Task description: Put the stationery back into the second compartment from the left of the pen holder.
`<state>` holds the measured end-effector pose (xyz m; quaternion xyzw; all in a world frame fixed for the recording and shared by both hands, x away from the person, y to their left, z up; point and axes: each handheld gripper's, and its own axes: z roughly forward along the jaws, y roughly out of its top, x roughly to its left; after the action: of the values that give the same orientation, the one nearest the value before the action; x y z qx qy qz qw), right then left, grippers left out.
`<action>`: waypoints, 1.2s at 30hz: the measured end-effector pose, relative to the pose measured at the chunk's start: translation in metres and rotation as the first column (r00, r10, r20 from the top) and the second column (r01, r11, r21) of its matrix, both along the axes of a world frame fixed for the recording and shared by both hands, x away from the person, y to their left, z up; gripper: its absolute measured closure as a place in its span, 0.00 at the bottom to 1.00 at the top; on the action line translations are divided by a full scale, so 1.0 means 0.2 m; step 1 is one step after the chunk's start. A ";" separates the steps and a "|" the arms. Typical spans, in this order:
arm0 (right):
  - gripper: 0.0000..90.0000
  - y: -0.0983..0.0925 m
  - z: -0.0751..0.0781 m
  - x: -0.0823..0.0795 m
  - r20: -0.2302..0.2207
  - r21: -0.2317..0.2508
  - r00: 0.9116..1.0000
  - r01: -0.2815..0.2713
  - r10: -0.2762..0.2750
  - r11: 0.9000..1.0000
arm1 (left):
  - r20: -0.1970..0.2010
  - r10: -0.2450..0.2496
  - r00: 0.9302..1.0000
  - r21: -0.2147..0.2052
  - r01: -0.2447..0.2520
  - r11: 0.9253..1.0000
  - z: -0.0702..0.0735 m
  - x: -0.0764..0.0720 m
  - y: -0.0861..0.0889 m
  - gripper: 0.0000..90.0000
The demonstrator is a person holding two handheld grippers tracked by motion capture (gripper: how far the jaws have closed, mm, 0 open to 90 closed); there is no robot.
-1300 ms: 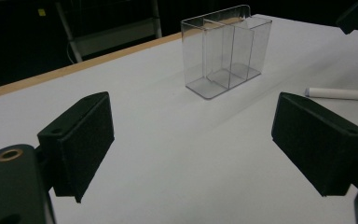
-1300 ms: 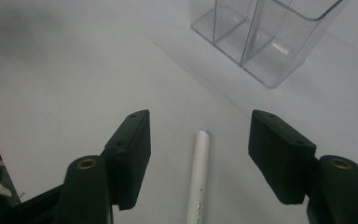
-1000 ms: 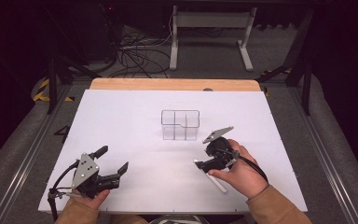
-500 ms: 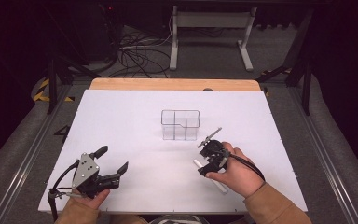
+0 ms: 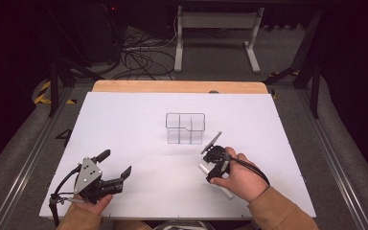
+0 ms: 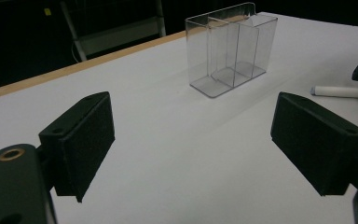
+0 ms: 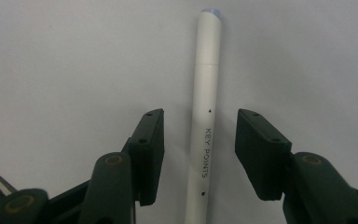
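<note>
Near the counter's front edge, the right claw has just been closing astride the white pen, pads not yet touching; centring first should prevent rolling. Left claw rests spread. Farther off, mid-counter, stands the clear organiser.

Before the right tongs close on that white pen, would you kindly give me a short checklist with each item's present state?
1. White cylindrical pen lies between the right tongs, which have just been closing: ok.
2. Pads pressing on pen: not ok, gaps both sides.
3. Pen flat on the white table: ok.
4. Clear plastic compartment organiser upright, empty: ok.
5. Left tongs open, holding nothing, apart from pen: ok.
</note>
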<state>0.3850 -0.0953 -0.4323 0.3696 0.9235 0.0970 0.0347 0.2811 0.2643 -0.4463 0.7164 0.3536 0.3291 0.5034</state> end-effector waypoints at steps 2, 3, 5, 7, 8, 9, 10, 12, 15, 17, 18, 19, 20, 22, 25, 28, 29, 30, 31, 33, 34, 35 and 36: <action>0.61 0.00 -0.01 0.00 -0.005 -0.010 1.000 0.004 -0.004 1.000 | 0.000 0.000 1.000 0.000 0.000 1.000 0.00 0.00 0.00 0.16; 0.62 0.01 -0.01 0.01 -0.007 -0.014 1.000 0.006 -0.006 1.000 | 0.001 0.002 1.000 0.001 -0.002 1.000 0.00 0.00 0.00 0.16; 0.63 0.01 -0.01 0.01 -0.008 -0.021 1.000 0.012 -0.012 1.000 | 0.002 0.005 1.000 0.002 -0.005 1.000 0.00 0.00 0.00 0.16; 0.65 0.02 -0.01 0.01 -0.008 -0.025 1.000 0.015 -0.015 1.000 | 0.005 0.007 1.000 0.004 -0.007 1.000 0.00 0.00 0.00 0.16; 0.66 0.02 -0.02 0.01 -0.009 -0.027 1.000 0.017 -0.017 0.999 | 0.008 0.008 1.000 0.010 -0.009 1.000 0.00 -0.01 0.00 0.16; 0.67 0.02 -0.02 0.02 -0.008 -0.031 1.000 0.014 -0.014 0.999 | 0.010 0.009 1.000 0.013 -0.009 1.000 0.00 -0.01 -0.01 0.16; 0.68 0.02 -0.02 0.02 -0.009 -0.034 1.000 0.019 -0.019 0.999 | 0.011 0.008 1.000 0.013 -0.008 1.000 0.00 -0.01 -0.01 0.16; 0.69 0.02 -0.02 0.02 -0.012 -0.035 1.000 0.020 -0.021 0.999 | 0.010 0.007 1.000 0.013 -0.007 1.000 0.00 -0.01 -0.01 0.16; 0.75 0.03 -0.03 0.02 -0.014 -0.043 0.999 0.030 -0.030 0.999 | 0.008 0.006 1.000 0.010 -0.006 1.000 0.00 0.00 0.00 0.16; 0.76 0.03 -0.03 0.02 -0.015 -0.046 0.999 0.032 -0.033 0.998 | 0.007 0.008 1.000 0.011 -0.008 1.000 0.00 -0.01 0.00 0.16; 0.77 0.03 -0.03 0.02 -0.014 -0.049 0.999 0.034 -0.035 0.998 | 0.010 0.007 1.000 0.010 -0.007 1.000 0.00 -0.01 -0.01 0.16; 0.77 0.03 -0.03 0.02 -0.014 -0.055 0.999 0.034 -0.035 0.998 | 0.008 0.007 1.000 0.012 -0.007 1.000 0.00 -0.01 -0.01 0.16; 0.79 0.03 -0.03 0.02 -0.013 -0.059 0.999 0.034 -0.035 0.998 | 0.008 0.007 1.000 0.012 -0.007 1.000 0.00 -0.01 -0.01 0.16; 0.82 0.04 -0.04 0.02 -0.010 -0.071 0.999 0.033 -0.034 0.997 | 0.008 0.007 1.000 0.011 -0.008 1.000 0.00 -0.01 -0.01 0.16; 0.84 0.04 -0.04 0.01 -0.010 -0.077 0.999 0.035 -0.036 0.996 | 0.006 0.007 1.000 0.010 -0.007 1.000 0.00 -0.01 0.00 0.16; 0.87 0.04 -0.05 0.01 -0.008 -0.084 0.999 0.035 -0.036 0.996 | 0.008 0.007 1.000 0.010 -0.007 1.000 0.00 -0.01 -0.01 0.16; 0.87 0.04 -0.05 0.01 -0.008 -0.084 0.999 0.035 -0.036 0.996 | 0.008 0.007 1.000 0.010 -0.007 1.000 0.00 -0.01 -0.01 0.16; 0.87 0.04 -0.05 0.01 -0.007 -0.085 0.999 0.035 -0.036 0.996 | 0.008 0.007 1.000 0.009 -0.007 1.000 0.00 -0.01 -0.01 0.16; 0.87 0.04 -0.05 0.01 -0.006 -0.086 0.999 0.036 -0.037 0.996 | 0.008 0.007 1.000 0.009 -0.007 1.000 0.00 -0.01 -0.01 0.16; 0.87 0.04 -0.05 0.01 -0.005 -0.086 0.999 0.038 -0.039 0.996 | 0.009 0.007 1.000 0.011 -0.007 1.000 0.00 -0.01 0.00 0.16; 0.87 0.04 -0.05 0.01 -0.005 -0.086 0.999 0.039 -0.040 0.995 | 0.009 0.007 1.000 0.011 -0.007 1.000 0.00 -0.01 0.00 0.16; 0.87 0.04 -0.05 0.01 -0.005 -0.086 0.999 0.041 -0.041 0.995 | 0.009 0.006 1.000 0.012 -0.006 1.000 0.00 -0.01 -0.01 0.16; 0.87 0.04 -0.05 0.01 -0.005 -0.087 0.999 0.044 -0.045 0.995 | 0.010 0.007 1.000 0.011 -0.007 1.000 0.00 -0.01 -0.01 0.16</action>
<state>0.3871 -0.0864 -0.4428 0.3884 0.9185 0.0548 0.0497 0.2798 0.2633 -0.4460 0.7165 0.3519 0.3362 0.4998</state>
